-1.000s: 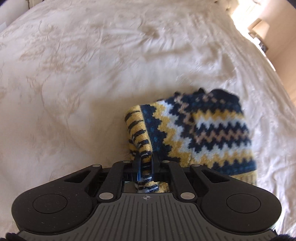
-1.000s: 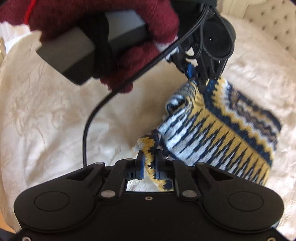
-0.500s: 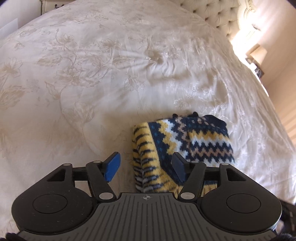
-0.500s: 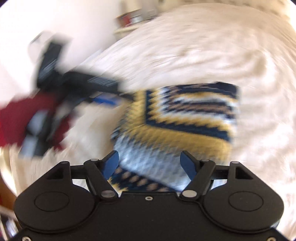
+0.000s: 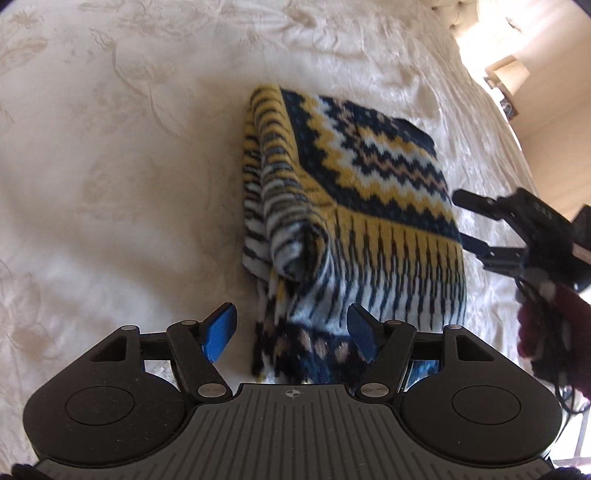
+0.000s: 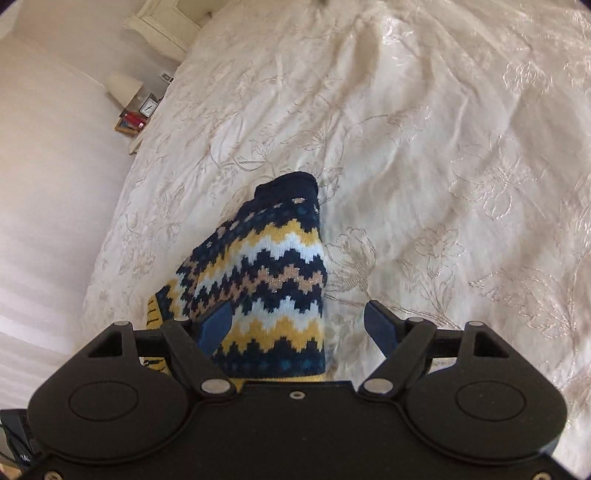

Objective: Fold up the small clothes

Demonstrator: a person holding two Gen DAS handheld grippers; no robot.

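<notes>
A knitted garment [image 5: 354,199] with navy, yellow and white zigzags lies folded on the cream bedspread [image 5: 110,184]. My left gripper [image 5: 291,321] hovers over its near fringe edge; its jaws are opening, the knit lies between them and the pads do not press on it. In the left wrist view my right gripper [image 5: 467,221] stands open at the garment's right side, carried by a hand in a dark red glove [image 5: 546,328]. In the right wrist view my right gripper [image 6: 297,317] has its jaws opening astride the garment [image 6: 273,266], with no grip on it.
The embroidered bedspread [image 6: 443,147] stretches wide around the garment. A bedside table [image 6: 129,125] with a lamp and a small clock stands past the bed's edge, on the left in the right wrist view. A tufted headboard [image 5: 447,14] and another lamp [image 5: 506,74] are in the far right corner.
Both grippers were shut on the garment's edge and have let go and opened. The garment now lies folded flat. My right gripper has swung round to its side, rolling as it went.
</notes>
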